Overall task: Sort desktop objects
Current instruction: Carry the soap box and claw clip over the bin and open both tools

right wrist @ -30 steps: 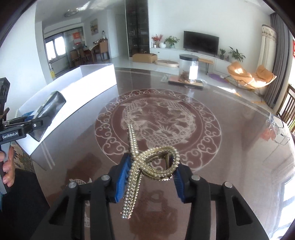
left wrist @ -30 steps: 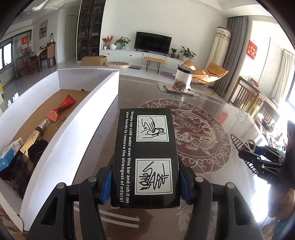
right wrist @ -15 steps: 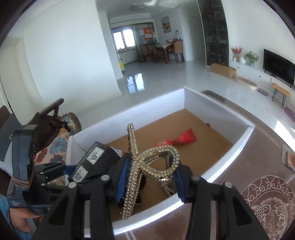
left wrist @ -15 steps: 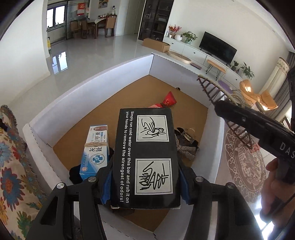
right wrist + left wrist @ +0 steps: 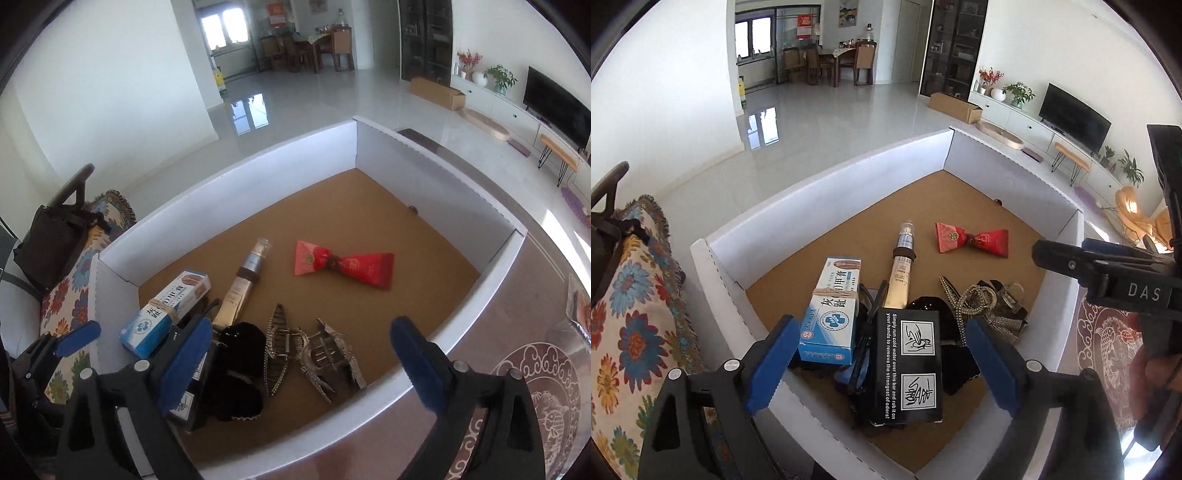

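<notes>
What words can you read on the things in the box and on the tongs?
"Simply run cold water over this bar and rub it on your hands to remove the strongest of odors!": black box.
"DAS": right tongs.
Blue and white box: Chinese print, too blurred.
Bottle label: too small.

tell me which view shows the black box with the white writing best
The left wrist view: the black box faces up, print and both pictures readable. In the right wrist view, the right gripper's finger hides most of it.

The black box (image 5: pixel 192 380) is mostly hidden behind the right gripper's finger (image 5: pixel 184 365). Dark items under the blue carton (image 5: pixel 831 317) are too shadowed to identify.
</notes>
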Available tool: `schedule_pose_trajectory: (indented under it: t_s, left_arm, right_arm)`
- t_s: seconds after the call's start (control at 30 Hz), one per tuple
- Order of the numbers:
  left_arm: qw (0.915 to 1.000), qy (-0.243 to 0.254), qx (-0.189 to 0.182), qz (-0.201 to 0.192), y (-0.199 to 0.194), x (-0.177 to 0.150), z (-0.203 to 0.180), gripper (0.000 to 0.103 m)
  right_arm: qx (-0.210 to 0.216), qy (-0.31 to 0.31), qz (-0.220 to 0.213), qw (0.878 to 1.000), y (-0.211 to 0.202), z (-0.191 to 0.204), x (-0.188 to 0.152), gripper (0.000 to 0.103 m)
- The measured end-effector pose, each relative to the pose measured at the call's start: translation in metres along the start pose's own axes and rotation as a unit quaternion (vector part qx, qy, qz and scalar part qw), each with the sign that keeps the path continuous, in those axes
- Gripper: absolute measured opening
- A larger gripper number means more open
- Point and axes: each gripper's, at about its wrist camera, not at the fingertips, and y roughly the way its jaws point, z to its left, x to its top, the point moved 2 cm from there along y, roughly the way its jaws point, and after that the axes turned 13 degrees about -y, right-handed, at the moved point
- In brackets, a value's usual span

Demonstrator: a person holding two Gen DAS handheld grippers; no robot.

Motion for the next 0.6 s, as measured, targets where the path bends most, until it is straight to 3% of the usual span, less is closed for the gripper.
schedule_pose_trajectory:
  t_s: [0.13, 0.43, 0.5, 0.57, 0.6]
  left_arm:
    - [0.9989, -0.003, 0.034, -0.033, -0.018, 0.004, -0.001, 0.093]
    - [0.9959, 0.002, 0.078, -0.046, -0.029, 0.006, -0.01, 0.093]
    - [0.9972, -0.012, 0.065, -0.034, -0.027, 0.008, -0.007, 0.093]
    - [0.9986, -0.031, 0.037, -0.019, -0.026, 0.007, -0.004, 0.103]
    - [0.9981, -0.041, 0.035, -0.03, -0.029, 0.007, -0.002, 0.103]
  right_arm:
    - [-0.028, -0.019, 0.023, 0.999, -0.016, -0.009, -0.003, 0.102]
    - [-0.036, -0.03, 0.031, 0.998, -0.017, -0.011, -0.019, 0.103]
    - [-0.038, -0.038, 0.033, 0.998, -0.012, -0.007, -0.019, 0.103]
    - [-0.037, -0.044, 0.034, 0.998, -0.01, -0.005, -0.02, 0.103]
    - [-0.036, -0.047, 0.034, 0.998, -0.008, -0.004, -0.019, 0.103]
